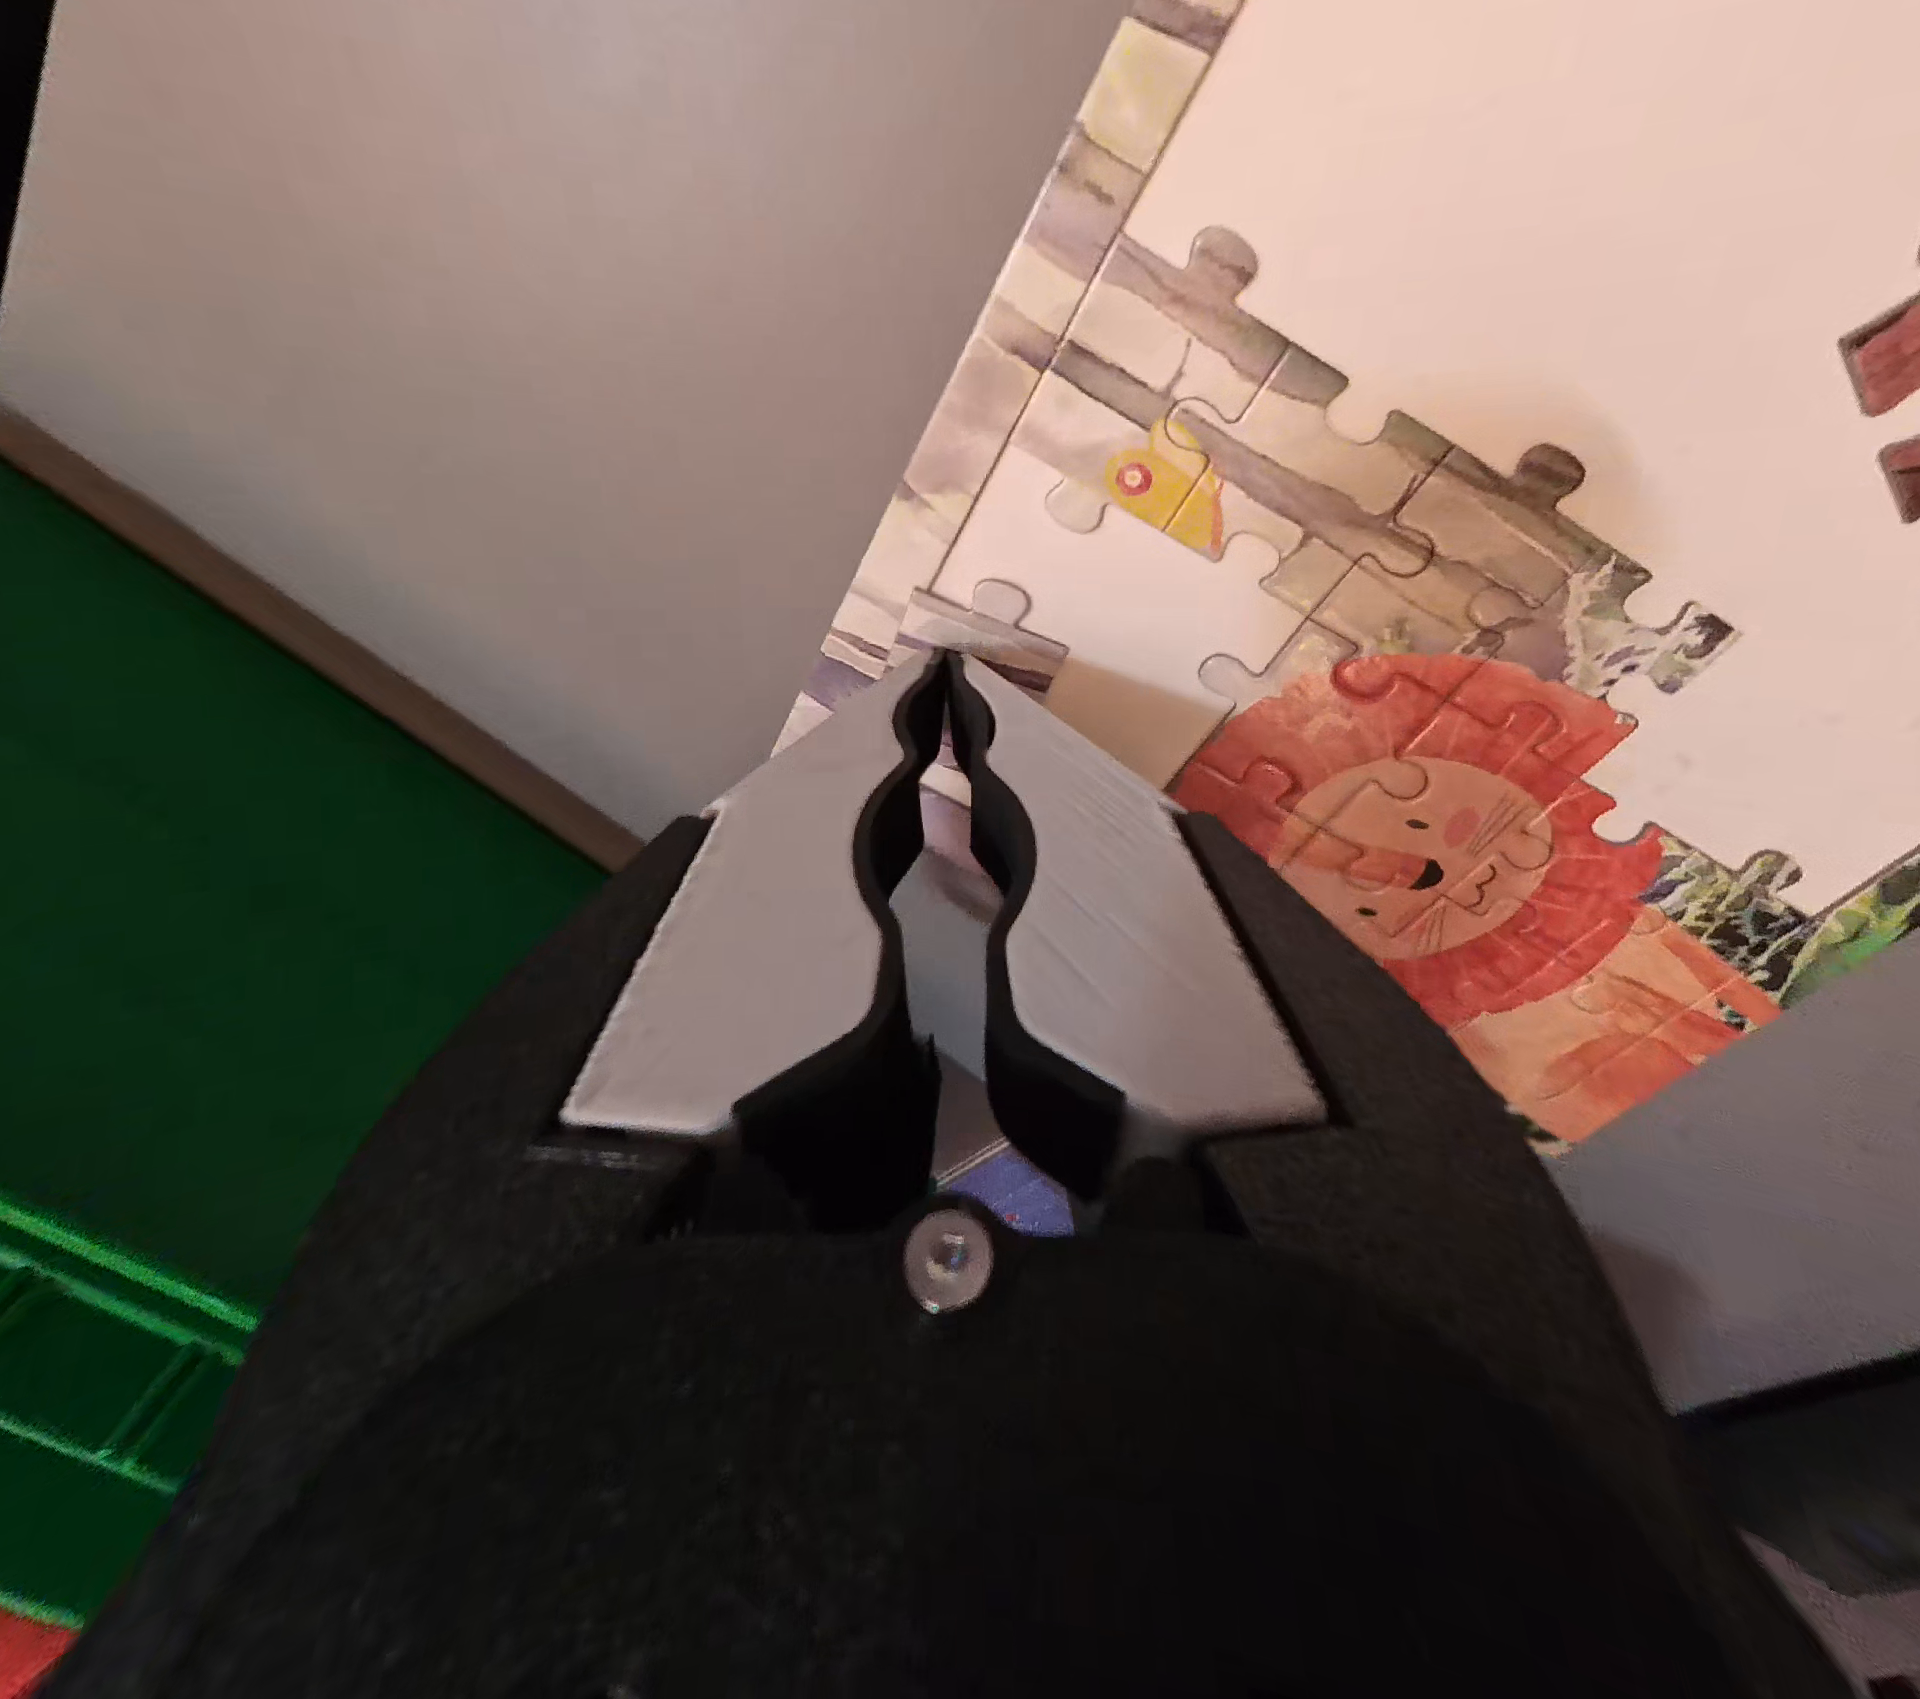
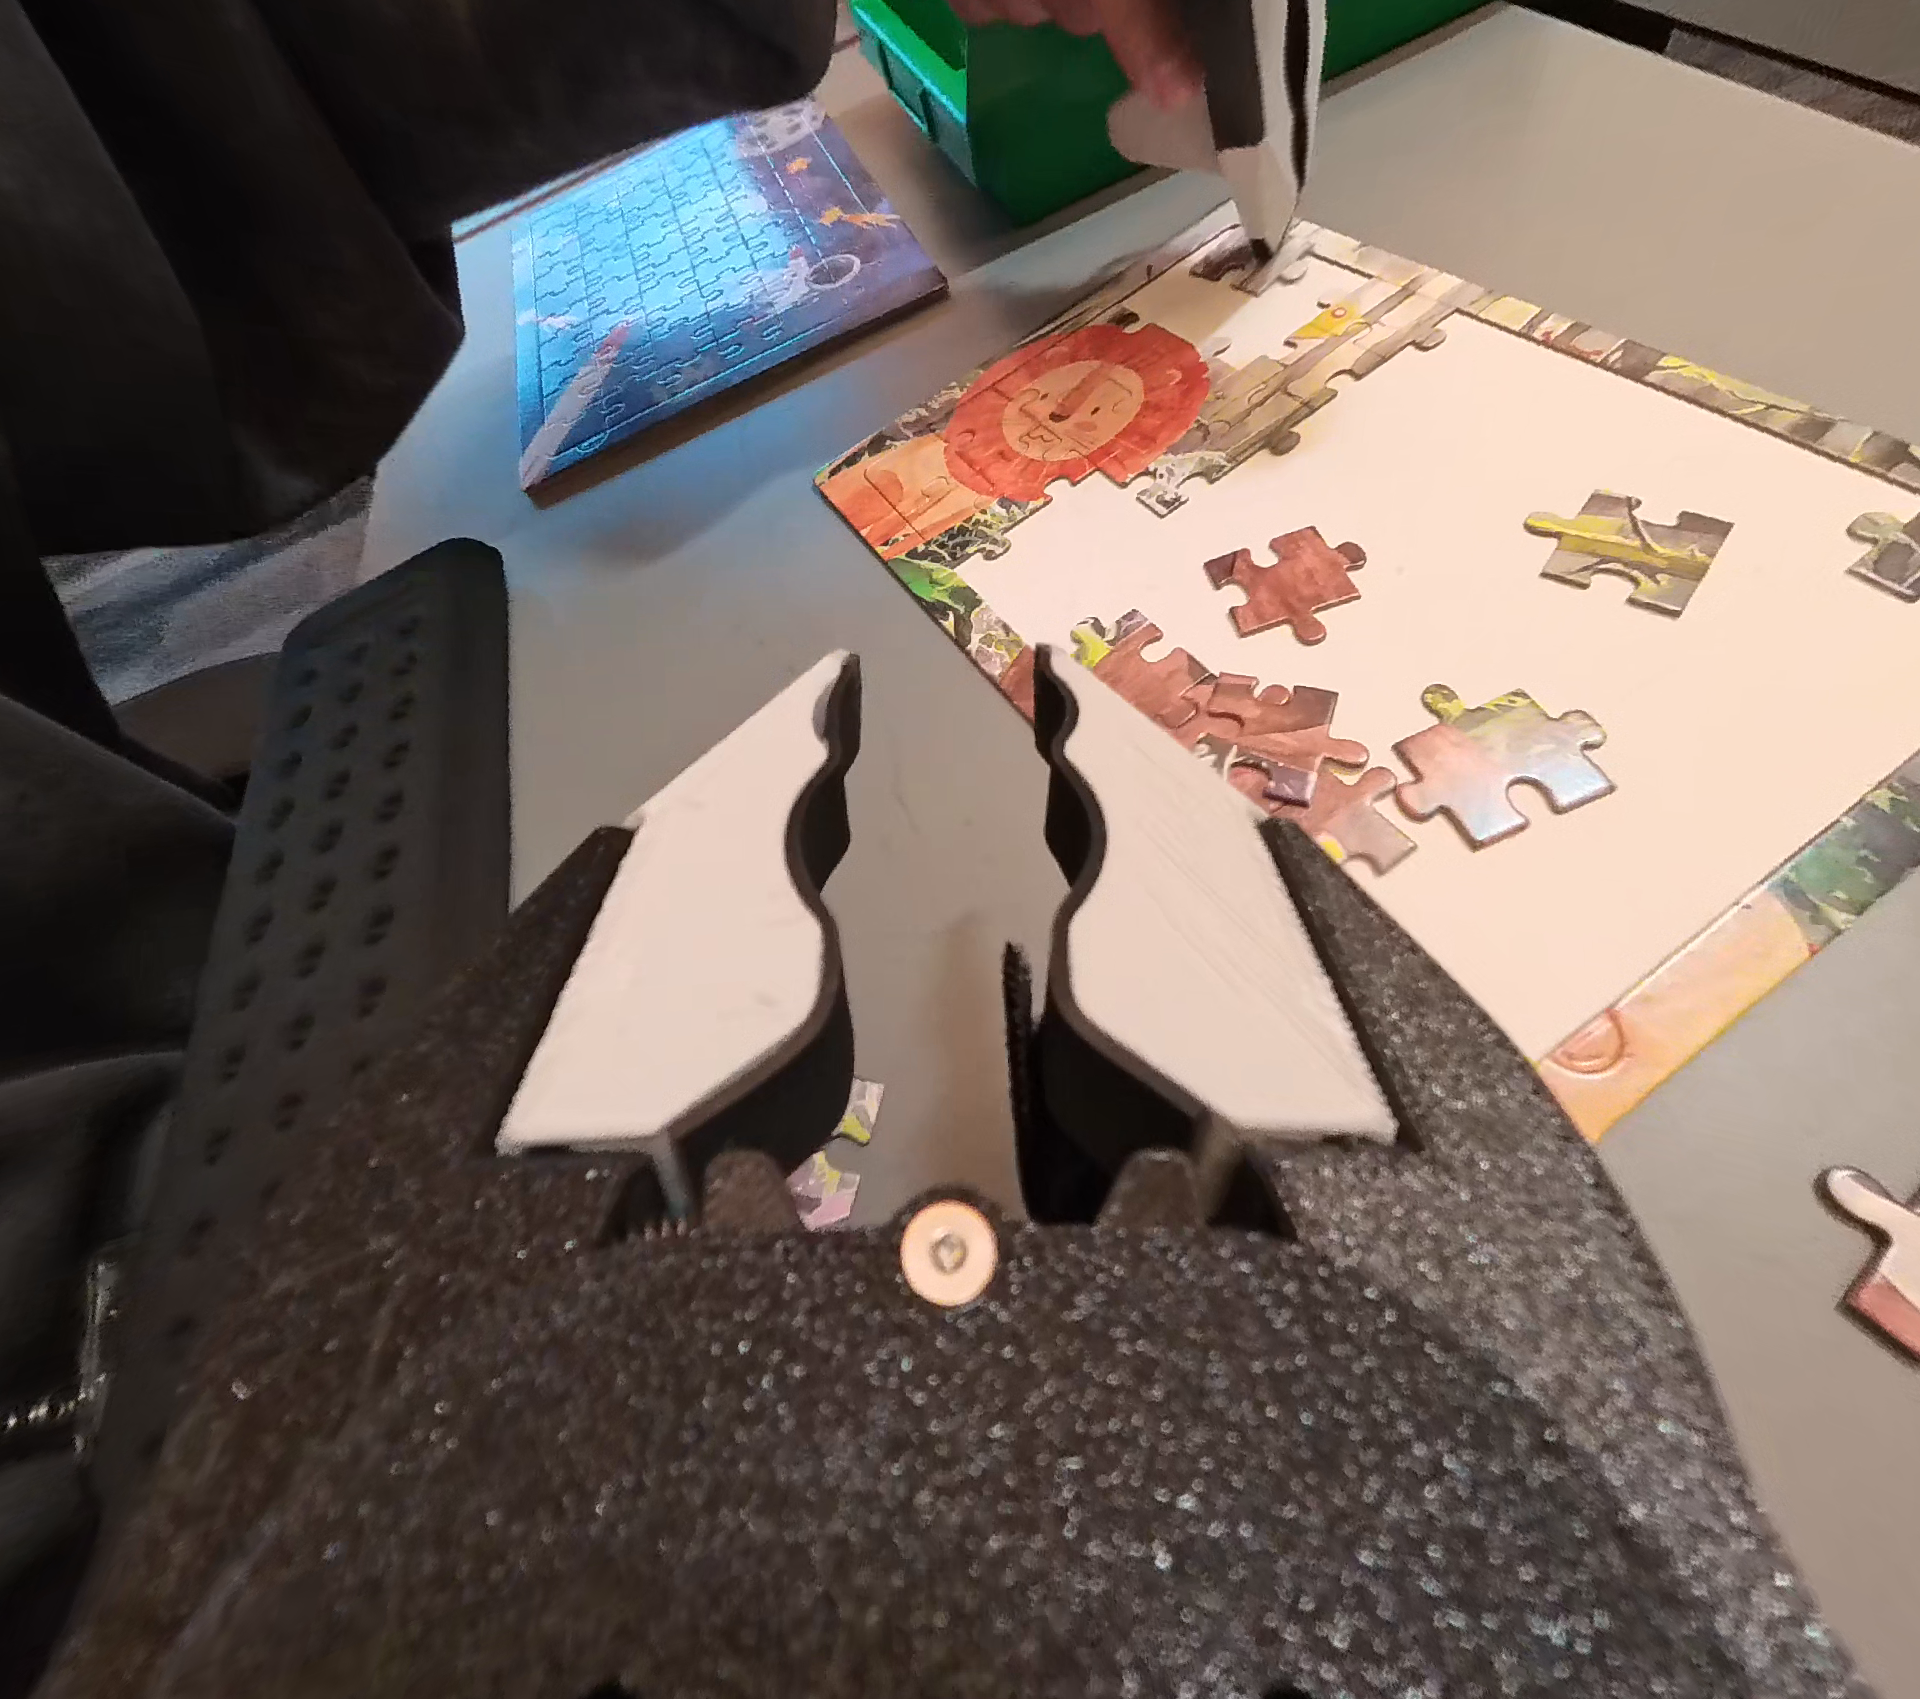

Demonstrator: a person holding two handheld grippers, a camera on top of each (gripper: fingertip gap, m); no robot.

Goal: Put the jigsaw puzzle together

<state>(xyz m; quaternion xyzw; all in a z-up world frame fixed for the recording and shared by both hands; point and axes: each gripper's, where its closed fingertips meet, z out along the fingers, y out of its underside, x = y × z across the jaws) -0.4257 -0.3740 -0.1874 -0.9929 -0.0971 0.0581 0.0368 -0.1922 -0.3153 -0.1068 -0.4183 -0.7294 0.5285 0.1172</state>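
Seating grey piece (image 1: 982, 623) at tray (image 2: 1475, 444) edge: left tongs (image 1: 945, 662) pinched on it, tips down. Press flat, then release (lion (image 1: 1403, 849) just right). Right tongs (image 2: 948, 683) gaping, empty; loose pieces (image 2: 1288, 581) beyond, right.

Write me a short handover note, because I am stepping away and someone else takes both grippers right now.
Left gripper: shut, tips down on a grey puzzle piece at the tray's corner beyond the lion; whether it grips or only presses, I cannot tell.
Right gripper: open, empty, hovering by the tray's near edge.
Done: the lion section and the grey pieces beside it are joined.
Left: most of the tray is bare. Loose pieces lie in it, among them a brown piece, an olive piece and a brown cluster. One more piece lies on the table outside.
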